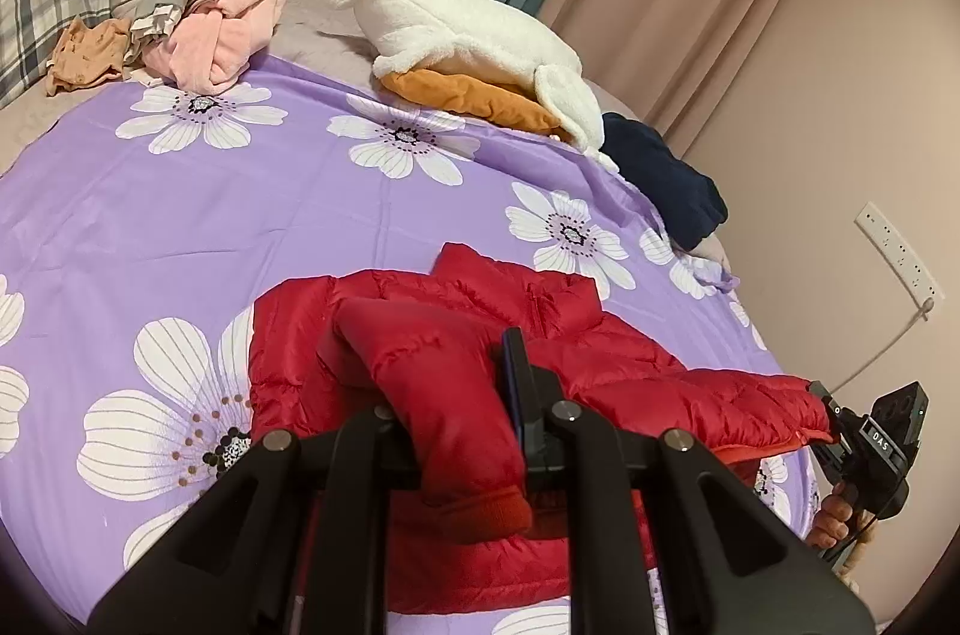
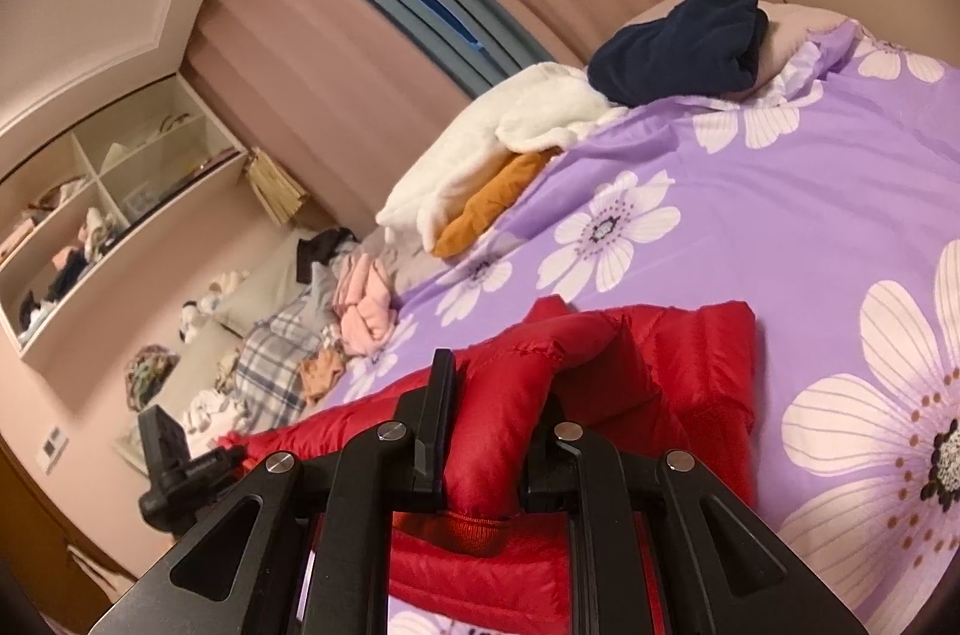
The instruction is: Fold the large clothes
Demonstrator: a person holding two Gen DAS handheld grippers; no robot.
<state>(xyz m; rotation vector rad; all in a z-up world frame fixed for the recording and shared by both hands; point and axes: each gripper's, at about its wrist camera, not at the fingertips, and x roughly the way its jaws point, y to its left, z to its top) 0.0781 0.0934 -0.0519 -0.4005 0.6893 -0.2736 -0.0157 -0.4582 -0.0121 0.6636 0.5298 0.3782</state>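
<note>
A red puffer jacket [image 1: 600, 359] lies on the purple flowered bedspread [image 1: 240, 215] near the bed's front edge. My left gripper [image 1: 462, 395] is shut on one red sleeve [image 1: 432, 395], holding its cuff end raised above the jacket body. My right gripper [image 2: 498, 419] is shut on the other red sleeve [image 2: 510, 419], also lifted over the jacket [image 2: 690, 365]. The right gripper also shows in the left wrist view [image 1: 864, 437] at the jacket's right end, and the left gripper in the right wrist view [image 2: 186, 461] at its left end.
A white fleece on an orange garment [image 1: 480, 41] and a navy garment [image 1: 666, 179] lie along the far edge of the bed. Pink and mixed clothes [image 1: 204, 29] pile by the plaid pillow [image 1: 42, 5]. Curtains, a wall and shelves [image 2: 102, 215] surround the bed.
</note>
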